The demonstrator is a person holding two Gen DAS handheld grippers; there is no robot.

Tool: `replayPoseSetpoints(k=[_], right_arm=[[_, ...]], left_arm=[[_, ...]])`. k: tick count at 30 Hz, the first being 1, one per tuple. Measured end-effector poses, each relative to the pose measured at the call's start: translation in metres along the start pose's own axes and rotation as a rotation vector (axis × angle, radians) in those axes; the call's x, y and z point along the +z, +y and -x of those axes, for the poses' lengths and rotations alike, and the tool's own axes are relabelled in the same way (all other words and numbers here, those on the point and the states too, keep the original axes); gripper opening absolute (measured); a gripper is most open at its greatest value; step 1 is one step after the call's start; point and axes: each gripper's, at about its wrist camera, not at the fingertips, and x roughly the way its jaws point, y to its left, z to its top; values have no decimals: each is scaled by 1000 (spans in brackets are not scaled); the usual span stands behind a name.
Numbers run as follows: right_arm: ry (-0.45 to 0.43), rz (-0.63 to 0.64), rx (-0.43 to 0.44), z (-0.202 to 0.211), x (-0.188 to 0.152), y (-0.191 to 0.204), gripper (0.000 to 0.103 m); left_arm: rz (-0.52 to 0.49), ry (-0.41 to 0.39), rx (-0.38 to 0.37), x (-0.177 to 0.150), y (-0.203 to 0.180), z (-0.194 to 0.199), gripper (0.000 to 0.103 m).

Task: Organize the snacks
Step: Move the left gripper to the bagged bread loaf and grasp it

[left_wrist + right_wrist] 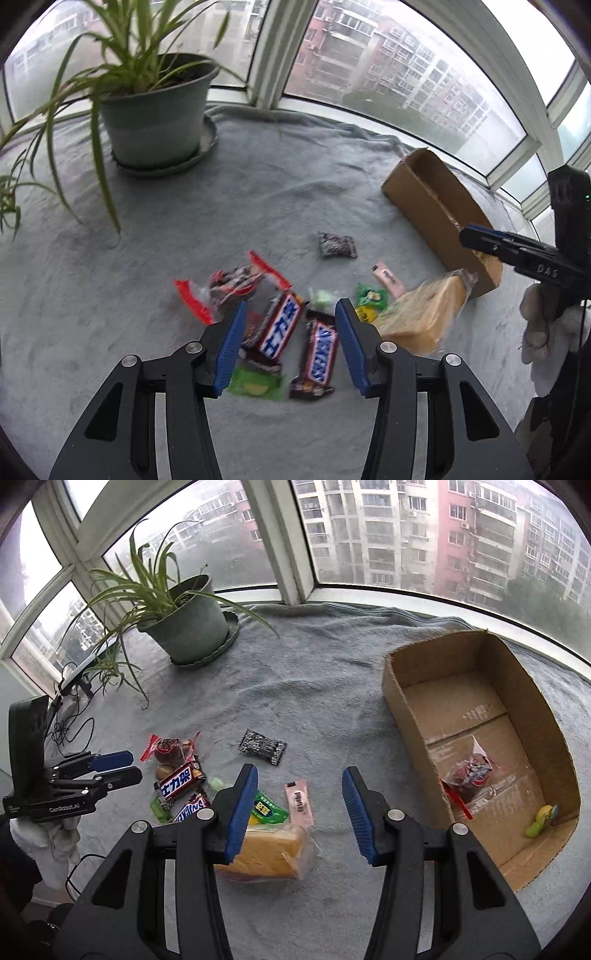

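Snacks lie loose on a grey cloth. My left gripper is open and empty, hovering over two Snickers bars. A red-ended candy bag, a dark packet, a pink stick, green packets and wrapped bread lie around. My right gripper is open and empty, above the bread and the pink stick. The cardboard box at its right holds a red candy bag and a small yellow-green sweet.
A potted plant on a saucer stands at the back left by the window; it also shows in the right wrist view. Cables hang off the cloth's left edge. The right gripper shows beside the box.
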Motion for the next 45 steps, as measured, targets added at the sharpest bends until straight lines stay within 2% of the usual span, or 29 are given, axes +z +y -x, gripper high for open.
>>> replayPoseSetpoints(k=[5,9,13,22,24,25,27,29,35,45], right_arm=[[83,80,-29,-23,1,21,50],[137,115,-40,-29,-14,28,49],[176,105,-16,-23,-36,26,49],[170,29,2,-6,-67,6,51],[172,5,17,-5,-73,-2,66],[175,-9,30,-4,-77,-6,67],[183,-28,53,-3,-83,-11,68],[198,-36,64,-2,-90,-14,68],[243,-51,99,-7,-109,-16,68],[245,-55,117,-12,-117,-12,68]], left_arm=[[56,26,20,-17,28,-6,46],[70,17,12,-20,34,-3,46],[70,13,-16,-20,32,0,46],[54,54,-113,-34,-1,-5,46],[44,74,-136,-42,-12,-6,47],[38,84,-151,-46,-17,-6,49],[35,106,-175,-55,-27,-8,50],[41,129,-205,-65,-36,-10,55],[21,196,-252,-87,-64,-22,56],[1,222,-278,-92,-88,-32,56]])
